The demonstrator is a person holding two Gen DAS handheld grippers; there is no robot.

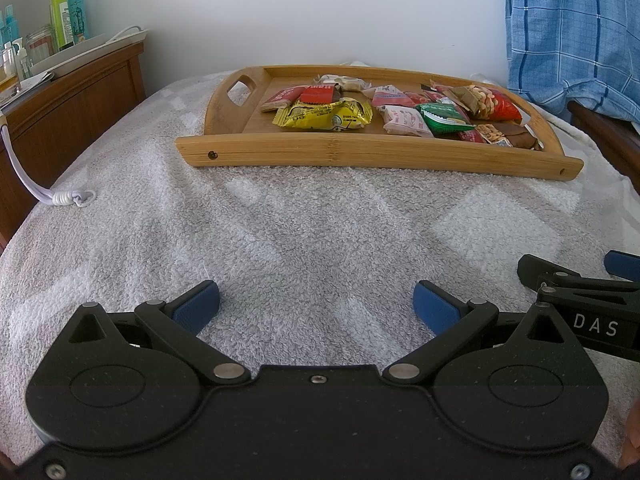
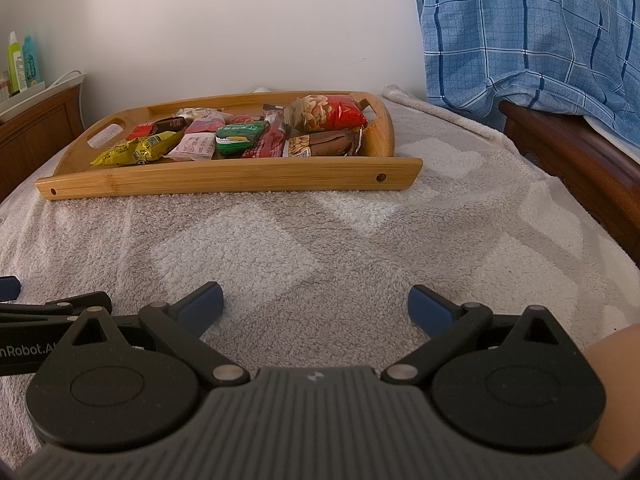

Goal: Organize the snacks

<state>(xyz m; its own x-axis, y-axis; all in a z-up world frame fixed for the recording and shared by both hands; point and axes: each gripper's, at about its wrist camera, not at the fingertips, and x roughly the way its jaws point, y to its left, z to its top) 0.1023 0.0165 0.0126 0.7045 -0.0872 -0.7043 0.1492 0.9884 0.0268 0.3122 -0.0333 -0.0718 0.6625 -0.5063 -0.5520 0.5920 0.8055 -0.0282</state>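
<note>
A bamboo tray (image 1: 360,156) (image 2: 224,182) lies on a grey-white towel at the far side, holding several snack packets. Among them are a yellow packet (image 1: 324,116) (image 2: 136,150), a green packet (image 1: 442,119) (image 2: 240,138), a pink-white packet (image 1: 404,120) (image 2: 194,148) and a red peanut bag (image 1: 496,106) (image 2: 332,114). My left gripper (image 1: 316,304) is open over bare towel, well short of the tray. My right gripper (image 2: 316,306) is open too, beside the left one, with nothing between its blue pads.
A wooden cabinet (image 1: 76,92) with bottles (image 1: 66,14) and a white power strip stands at the left. A coiled white cable (image 1: 68,198) lies on the towel's left edge. Blue checked cloth (image 2: 532,36) drapes over a wooden frame (image 2: 580,160) at the right.
</note>
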